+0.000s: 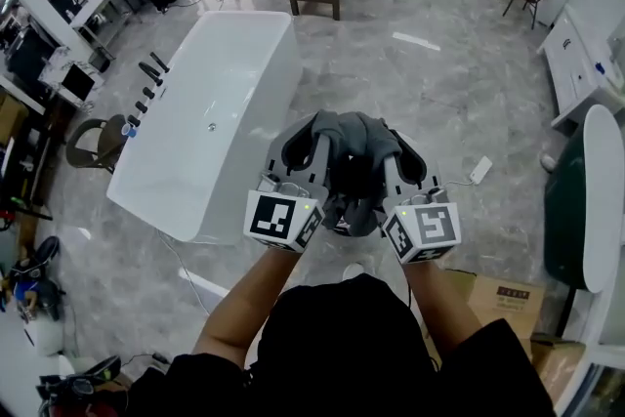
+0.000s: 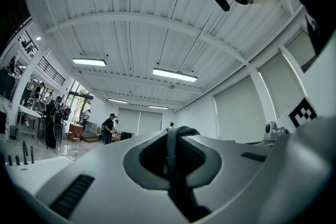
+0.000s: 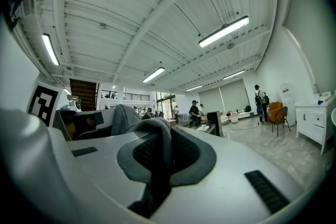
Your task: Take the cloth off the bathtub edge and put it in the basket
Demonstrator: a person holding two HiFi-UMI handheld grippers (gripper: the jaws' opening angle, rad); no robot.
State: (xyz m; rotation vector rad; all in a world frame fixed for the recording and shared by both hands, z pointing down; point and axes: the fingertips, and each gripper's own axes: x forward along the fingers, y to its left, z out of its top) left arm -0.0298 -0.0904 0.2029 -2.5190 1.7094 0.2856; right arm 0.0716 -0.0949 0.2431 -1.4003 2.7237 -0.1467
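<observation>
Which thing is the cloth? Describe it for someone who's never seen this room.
Find the long white bathtub on the grey marble floor; just right of its near end a person holds up two grippers. Pinched in the jaws of the left gripper and right gripper is the dark grey cloth, the only soft, crumpled thing there.

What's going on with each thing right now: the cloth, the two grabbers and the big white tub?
cloth: grey, bunched up, held in the air away from the tub, pinched on both sides.
left gripper: shut on the cloth.
right gripper: shut on the cloth.
bathtub: looks empty and dry, with nothing draped on the edge that shows.
</observation>
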